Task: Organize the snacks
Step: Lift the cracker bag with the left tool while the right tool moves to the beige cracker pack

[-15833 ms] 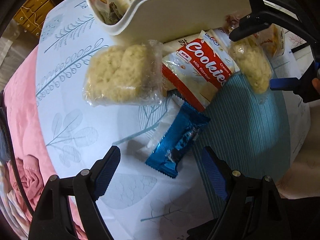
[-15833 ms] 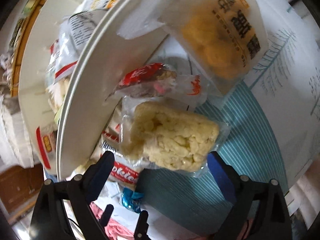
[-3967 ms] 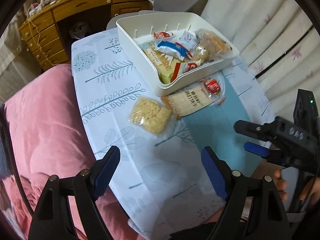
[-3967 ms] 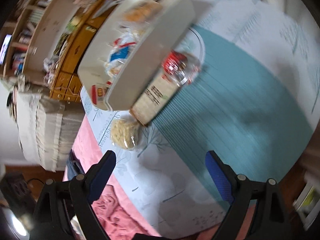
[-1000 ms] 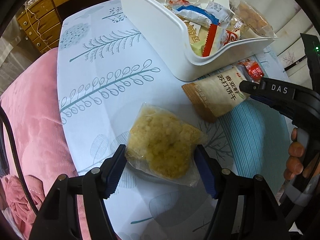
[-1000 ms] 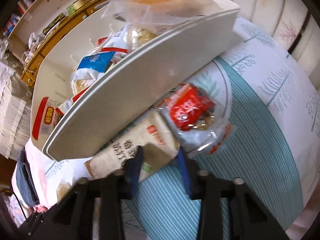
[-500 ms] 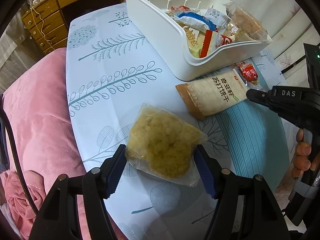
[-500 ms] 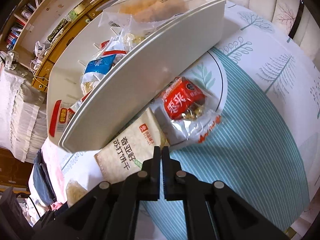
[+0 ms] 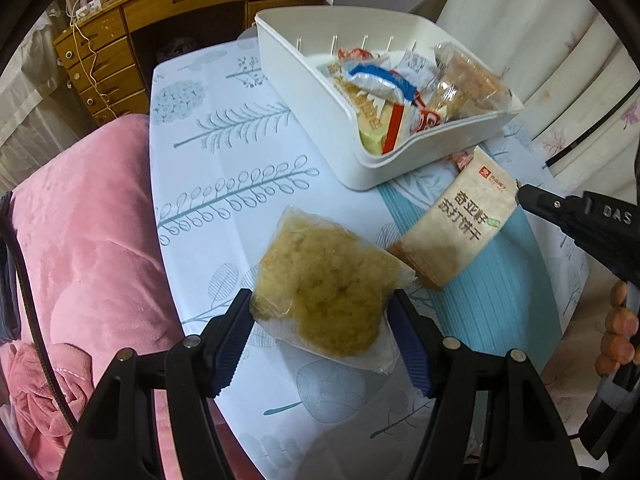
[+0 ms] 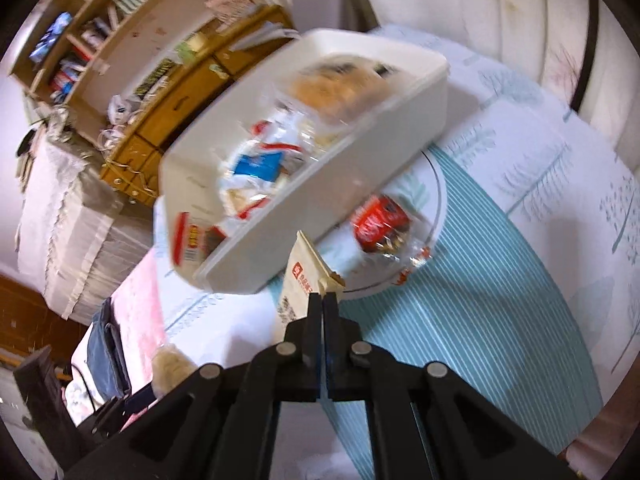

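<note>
My left gripper (image 9: 320, 316) is shut on a clear pack of yellow rice crisp (image 9: 324, 284) and holds it above the tablecloth. My right gripper (image 10: 323, 298) is shut on the edge of a beige cracker packet (image 10: 298, 280); in the left wrist view the packet (image 9: 460, 224) hangs from its tip (image 9: 524, 194). The white bin (image 9: 320, 116) with several snack packs stands at the far side, and shows blurred in the right wrist view (image 10: 400, 128). A red snack pack (image 10: 380, 224) lies on a glass plate beside the bin.
A teal striped mat (image 10: 480, 300) covers the table's right part. A pink quilt (image 9: 80, 240) lies left of the table. Wooden drawers (image 9: 120, 48) and curtains (image 9: 540, 40) stand behind.
Both grippers have risen with their packs. The right gripper has lifted the cracker packet off the table; the rice crisp pack is off the cloth in the left gripper.
</note>
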